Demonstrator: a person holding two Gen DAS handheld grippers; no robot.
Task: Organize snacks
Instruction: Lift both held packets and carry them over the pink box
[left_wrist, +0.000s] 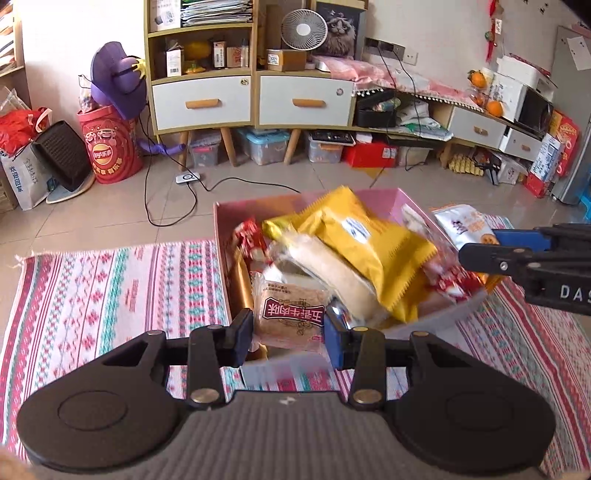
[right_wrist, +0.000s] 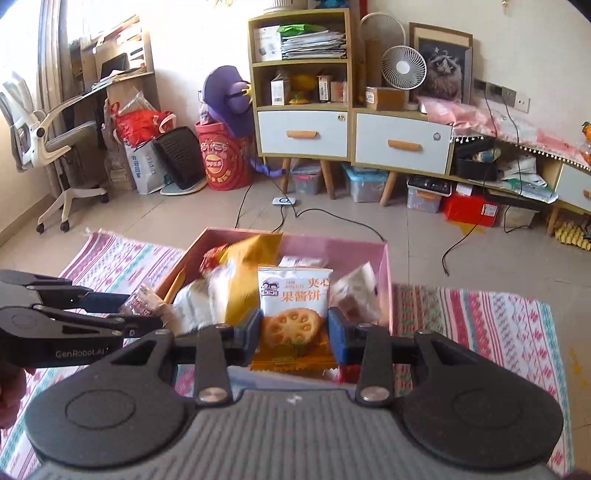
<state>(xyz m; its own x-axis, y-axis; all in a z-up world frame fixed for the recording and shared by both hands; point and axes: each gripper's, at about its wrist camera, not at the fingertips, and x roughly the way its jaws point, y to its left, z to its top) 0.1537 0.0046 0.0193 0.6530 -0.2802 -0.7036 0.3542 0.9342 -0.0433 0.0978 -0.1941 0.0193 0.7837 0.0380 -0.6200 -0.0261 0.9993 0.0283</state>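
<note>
A pink box (left_wrist: 373, 195) full of snack packets sits on a striped mat. My left gripper (left_wrist: 289, 328) is shut on a brown beef-biscuit packet (left_wrist: 290, 314), held above the box's near left corner. My right gripper (right_wrist: 295, 328) is shut on a white jam-biscuit packet (right_wrist: 293, 306) with a round biscuit printed on it, above the box (right_wrist: 295, 240). Each gripper shows in the other view: the right one (left_wrist: 480, 245) at the right edge with its packet (left_wrist: 467, 223), the left one (right_wrist: 144, 310) at the left with its packet (right_wrist: 147, 301). A large yellow bag (left_wrist: 354, 243) lies on top of the pile.
The striped mat (left_wrist: 110, 288) covers the tiled floor around the box. Behind stand wooden cabinets with white drawers (left_wrist: 201, 101), storage bins beneath, a red snack bucket (left_wrist: 110, 147), black cables (left_wrist: 166, 206) on the floor and an office chair (right_wrist: 48, 147) at the left.
</note>
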